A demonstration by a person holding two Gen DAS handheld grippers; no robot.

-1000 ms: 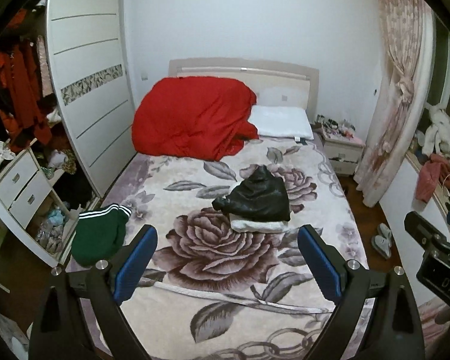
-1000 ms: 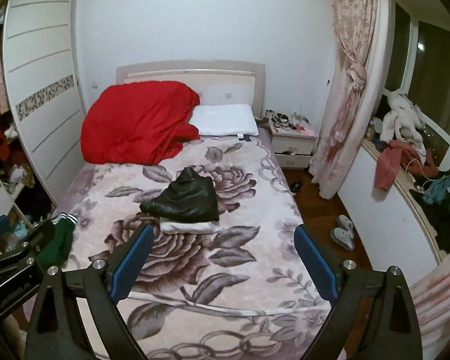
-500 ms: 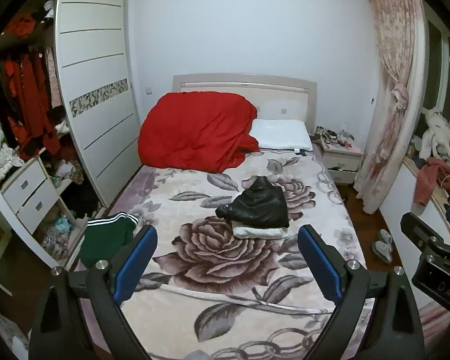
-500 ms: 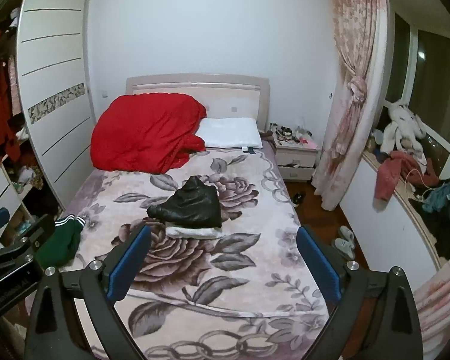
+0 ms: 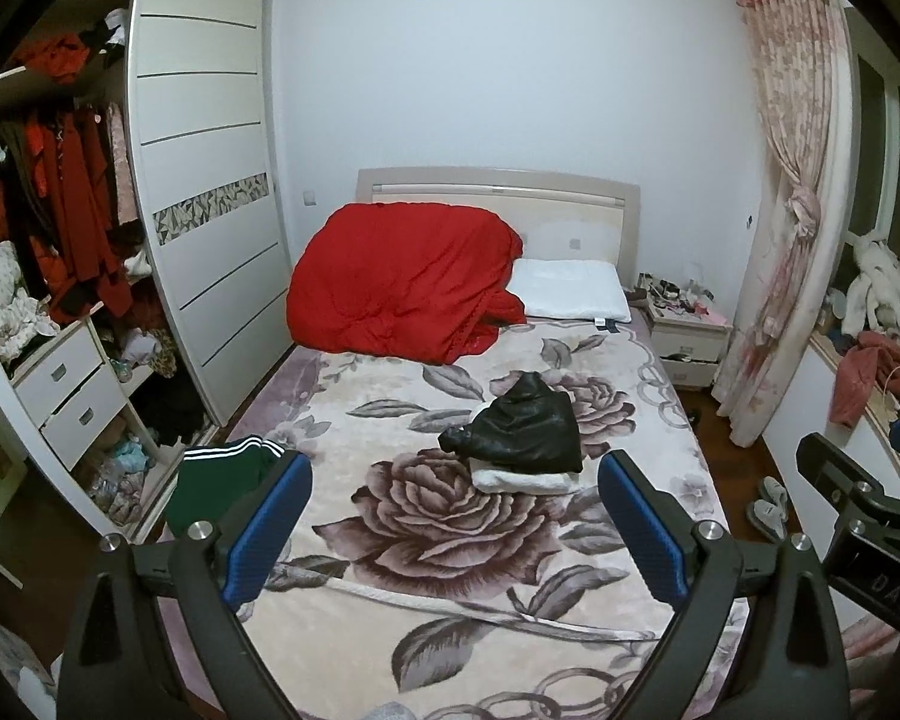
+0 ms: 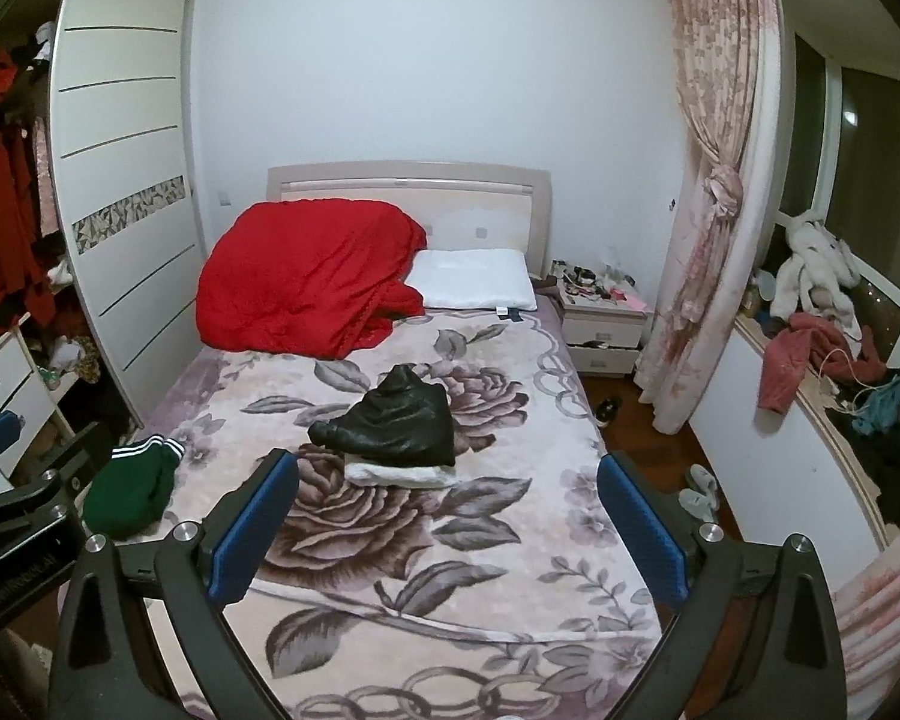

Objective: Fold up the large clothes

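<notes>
A folded black jacket (image 5: 519, 435) lies on a folded white garment (image 5: 525, 481) in the middle of the bed (image 5: 390, 630); the pile also shows in the right wrist view (image 6: 393, 423). A green garment with white stripes (image 5: 216, 480) (image 6: 132, 489) lies crumpled at the bed's left edge. My left gripper (image 5: 453, 519) is open and empty above the foot of the bed. My right gripper (image 6: 447, 522) is open and empty beside it. Both are well short of the clothes.
A red duvet (image 5: 402, 279) and a white pillow (image 5: 570, 297) lie at the headboard. An open wardrobe (image 5: 48, 228) with drawers stands left. A nightstand (image 5: 687, 342), a curtain (image 5: 792, 210), slippers (image 6: 699, 489) and a cluttered window ledge (image 6: 840, 360) are on the right.
Both grippers have pulled back and tilted up, so the bed looks smaller and lower in view. The clothes have not moved. Both grippers stay open.
</notes>
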